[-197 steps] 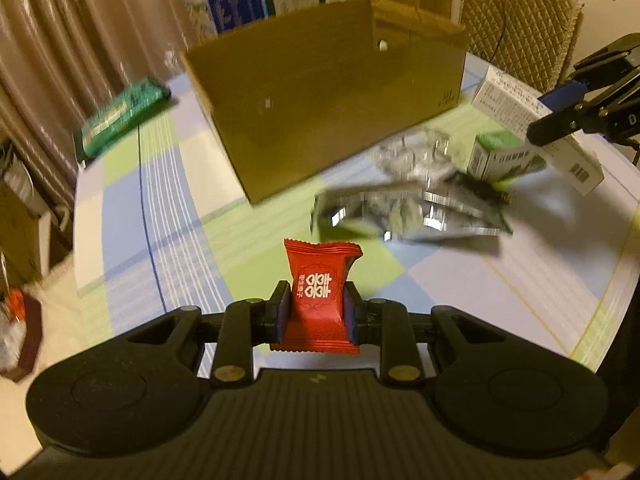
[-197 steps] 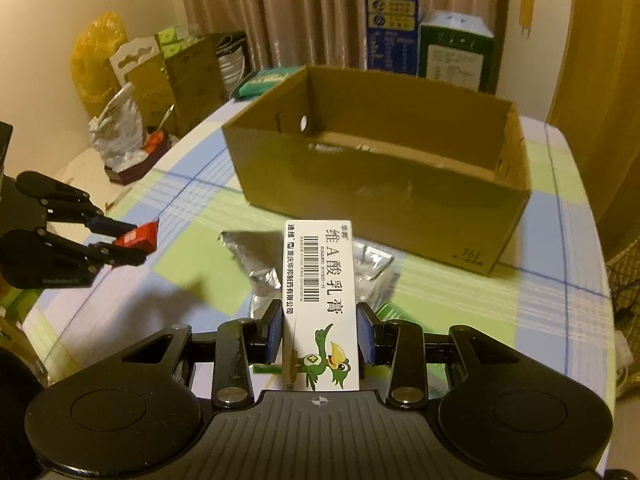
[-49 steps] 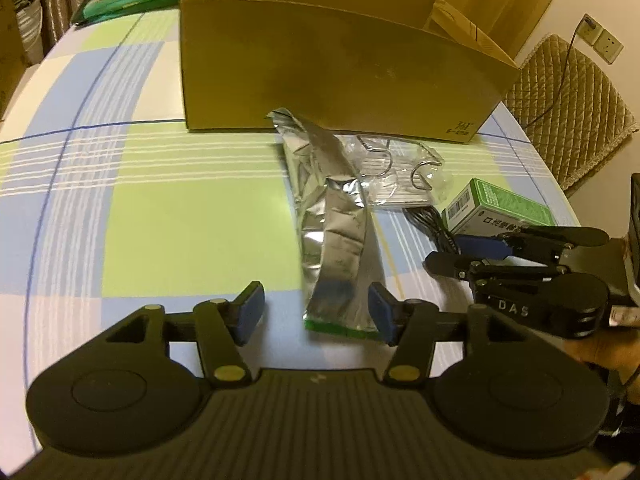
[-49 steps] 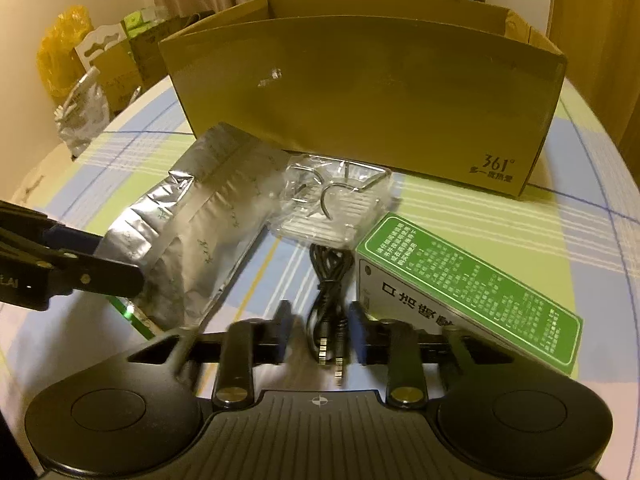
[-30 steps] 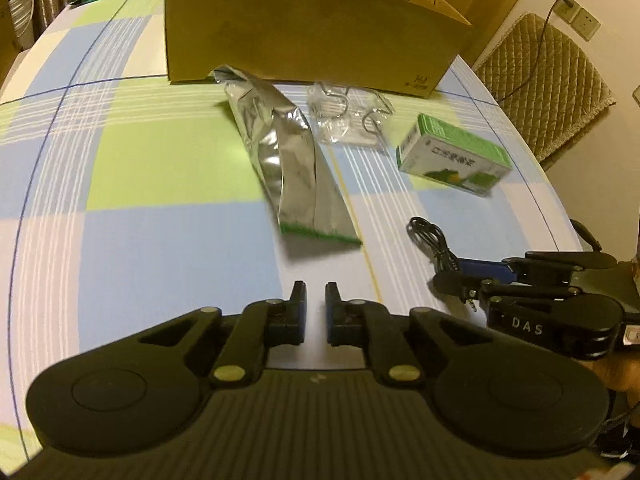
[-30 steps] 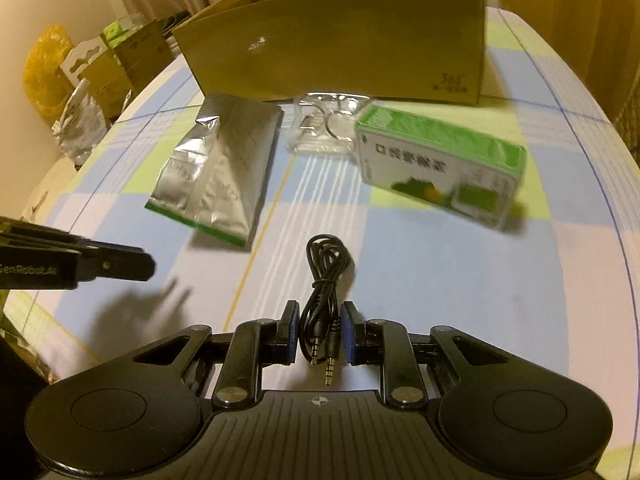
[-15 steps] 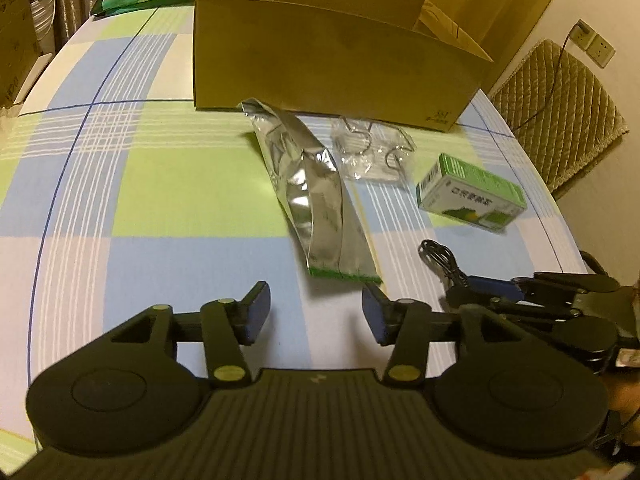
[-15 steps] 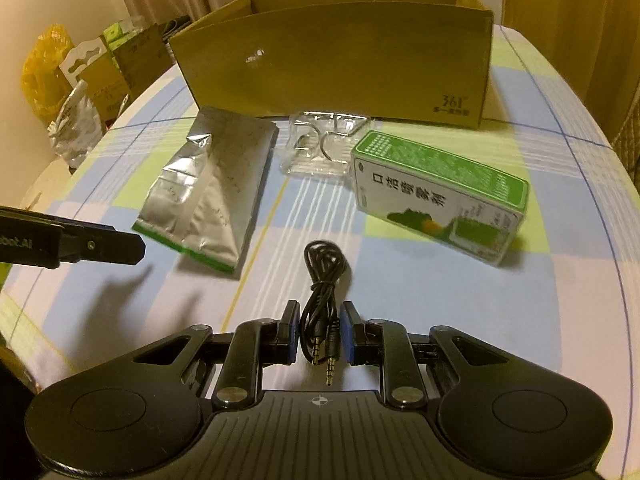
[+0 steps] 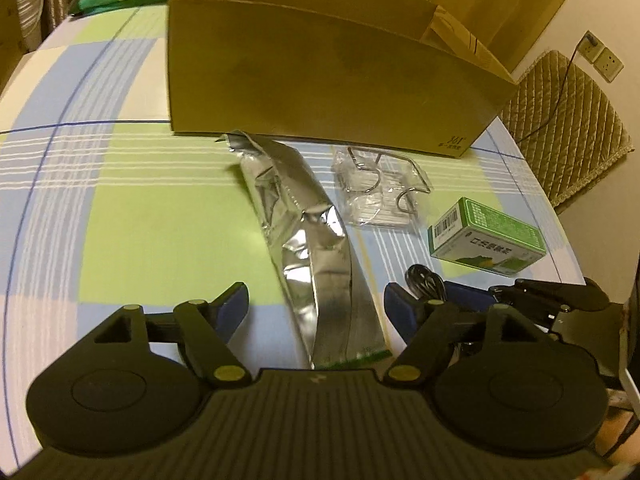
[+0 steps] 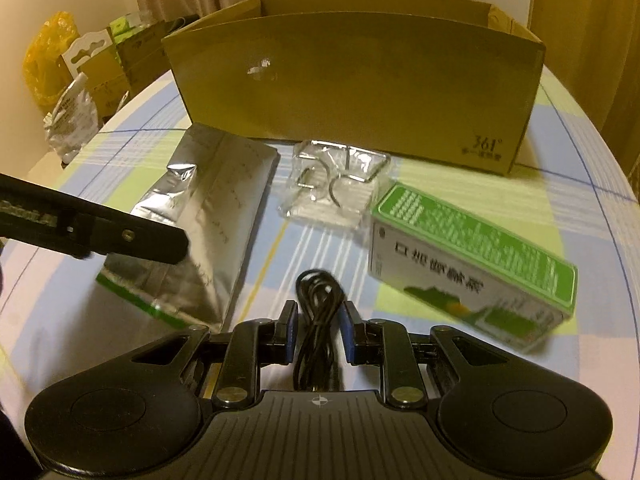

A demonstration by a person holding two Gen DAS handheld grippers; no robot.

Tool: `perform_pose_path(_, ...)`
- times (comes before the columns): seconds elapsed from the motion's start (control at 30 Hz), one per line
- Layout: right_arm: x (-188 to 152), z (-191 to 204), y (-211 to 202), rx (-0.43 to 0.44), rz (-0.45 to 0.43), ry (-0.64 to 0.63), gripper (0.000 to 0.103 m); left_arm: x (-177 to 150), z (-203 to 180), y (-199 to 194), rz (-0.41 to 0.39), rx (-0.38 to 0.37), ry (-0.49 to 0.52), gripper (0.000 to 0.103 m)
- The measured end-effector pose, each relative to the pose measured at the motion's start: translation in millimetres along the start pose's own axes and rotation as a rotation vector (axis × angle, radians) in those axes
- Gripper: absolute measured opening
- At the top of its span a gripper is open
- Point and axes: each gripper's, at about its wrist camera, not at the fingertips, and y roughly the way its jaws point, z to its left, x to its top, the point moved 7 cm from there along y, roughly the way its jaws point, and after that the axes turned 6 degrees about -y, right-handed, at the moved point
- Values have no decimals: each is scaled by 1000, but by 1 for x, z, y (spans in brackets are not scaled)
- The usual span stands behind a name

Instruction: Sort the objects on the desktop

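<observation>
Foil pouch (image 9: 316, 264) lies on the checked tablecloth (image 9: 120, 208) in the left wrist view, its near end between the spread jaws of the left gripper (image 9: 316, 308), which have just been opening and seem clear of it; behind stands the cardboard box (image 9: 320, 80). Right wrist view: the right gripper (image 10: 318, 334) is clamped on a black cable (image 10: 318, 320); a green box (image 10: 472, 256) lies beside it, somewhat blurred.
</observation>
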Motion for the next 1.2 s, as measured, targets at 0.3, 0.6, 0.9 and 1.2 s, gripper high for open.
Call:
perform_pose_path(0.3, 2, -6, 0, -1, 2, 21, 18, 11, -4, 28, 32, -20, -15, 70)
perform_pose_path(0.6, -9, -6, -19, 14, 11, 63, 17, -2, -11, 24, 52, -1, 35, 38)
perform_pose_path(0.9, -39, 1, -53, 27, 24, 110, 17, -71, -19, -18, 123, 4, 76, 38)
perform_pose_path(1.2, -48, -3, -58, 9, 34, 115, 17, -63, -12, -19, 144, 41, 91, 61)
